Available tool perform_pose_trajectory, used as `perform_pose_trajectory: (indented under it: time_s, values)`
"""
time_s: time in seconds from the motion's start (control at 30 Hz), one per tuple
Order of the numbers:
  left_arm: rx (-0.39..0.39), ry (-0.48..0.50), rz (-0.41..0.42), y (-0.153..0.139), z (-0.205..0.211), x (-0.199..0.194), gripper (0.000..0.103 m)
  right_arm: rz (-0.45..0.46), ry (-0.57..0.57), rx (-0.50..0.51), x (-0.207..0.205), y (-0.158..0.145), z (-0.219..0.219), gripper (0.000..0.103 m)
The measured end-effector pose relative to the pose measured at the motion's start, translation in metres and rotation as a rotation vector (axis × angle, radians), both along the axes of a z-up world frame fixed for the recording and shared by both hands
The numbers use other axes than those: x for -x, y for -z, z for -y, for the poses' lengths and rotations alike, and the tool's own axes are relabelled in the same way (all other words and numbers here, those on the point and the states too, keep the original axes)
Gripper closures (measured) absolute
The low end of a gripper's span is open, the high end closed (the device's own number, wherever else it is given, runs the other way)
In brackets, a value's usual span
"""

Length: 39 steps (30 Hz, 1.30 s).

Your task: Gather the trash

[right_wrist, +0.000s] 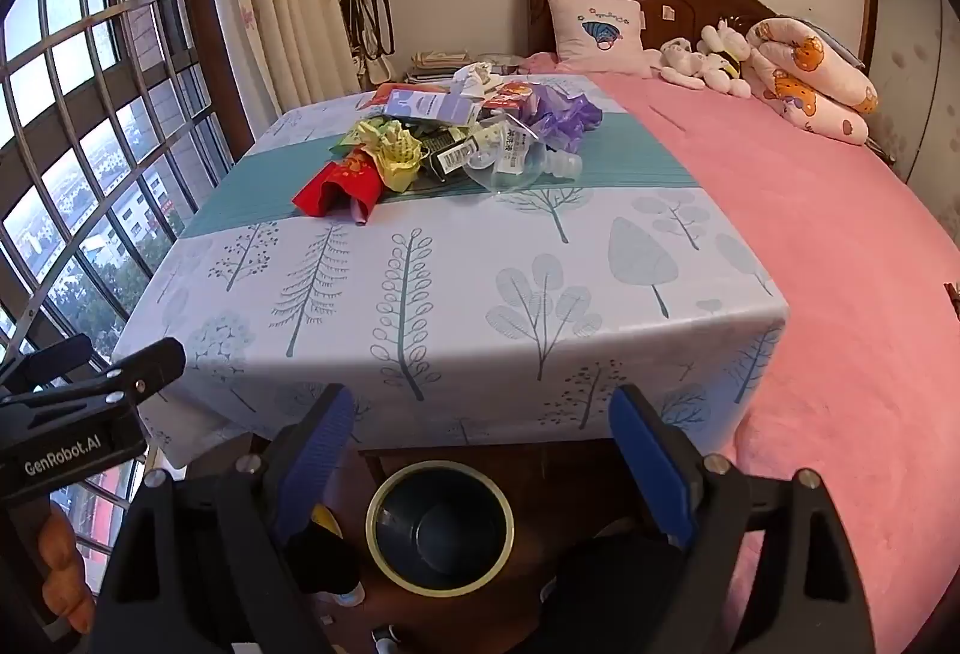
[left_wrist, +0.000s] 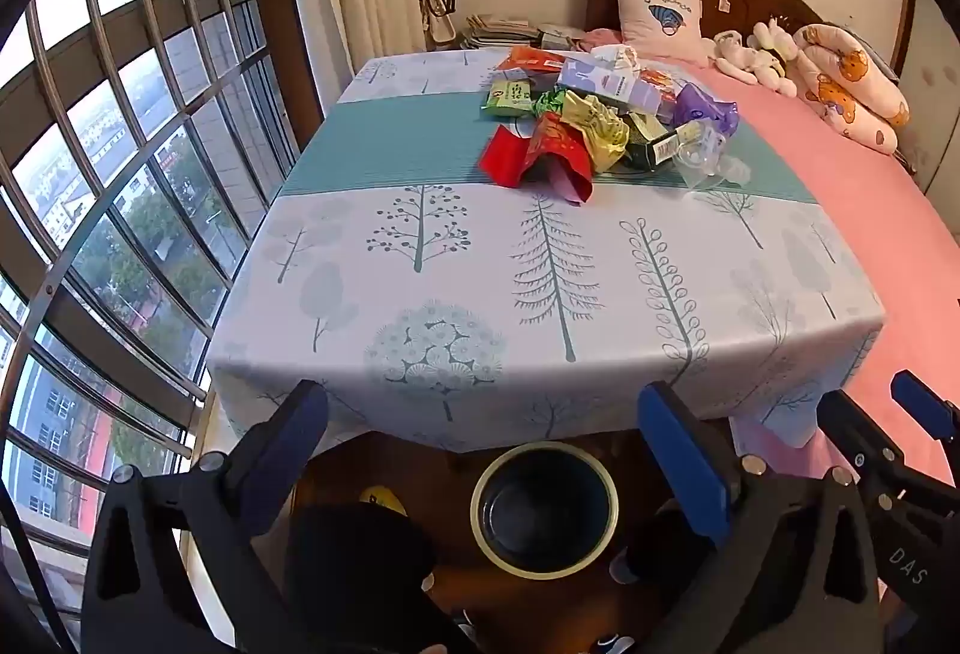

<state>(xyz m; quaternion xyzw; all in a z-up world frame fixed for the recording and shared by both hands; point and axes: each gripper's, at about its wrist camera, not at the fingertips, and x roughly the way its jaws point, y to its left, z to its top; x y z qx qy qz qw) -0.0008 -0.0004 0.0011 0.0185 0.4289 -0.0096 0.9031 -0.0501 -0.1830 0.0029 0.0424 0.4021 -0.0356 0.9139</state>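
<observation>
Trash pile (left_wrist: 606, 120), far table (left_wrist: 420, 294); bin (left_wrist: 543, 510) near. Left gripper (left_wrist: 483, 432), right gripper (right_wrist: 480, 426): wide apart, empty. Take the near red wrapper (left_wrist: 534, 156) first.

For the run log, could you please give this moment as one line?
left gripper: open, empty | right gripper: open, empty | trash pile: on table | bin: below

A heap of trash (left_wrist: 600, 120) lies on the far part of the surface (left_wrist: 456, 258), across its teal band: a red packet (left_wrist: 528, 156) nearest, crumpled yellow wrapper (left_wrist: 594, 126), purple bag (left_wrist: 705, 108), clear plastic cup (right_wrist: 510, 162). A dark bin (left_wrist: 543, 510) with a pale rim stands upright on the floor, near, below the surface's edge.
</observation>
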Motion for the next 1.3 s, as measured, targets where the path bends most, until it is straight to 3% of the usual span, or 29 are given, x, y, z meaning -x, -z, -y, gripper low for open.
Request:
perform_pose_trajectory:
  time_s: [0.13, 0.17, 0.47, 1.3]
  values:
    - [-0.027, 0.009, 0.007, 0.003, 0.012, 0.002, 0.001, 0.008, -0.005, -0.024, 0.0, 0.001, 0.0, 0.015]
    - [0.009, 0.011, 0.001, 0.002, 0.002, 0.002, 0.001, 0.009, -0.008, -0.023, 0.001, 0.001, 0.0, 0.015]
    - [0.044, 0.03, 0.017, -0.004, 0.001, 0.006, 0.001, 0.014, -0.008, -0.022, 0.001, -0.002, 0.002, 0.015]
    - [0.06, 0.05, 0.006, 0.001, 0.004, 0.009, 0.001, 0.028, -0.01, -0.026, 0.004, -0.002, -0.001, 0.015]
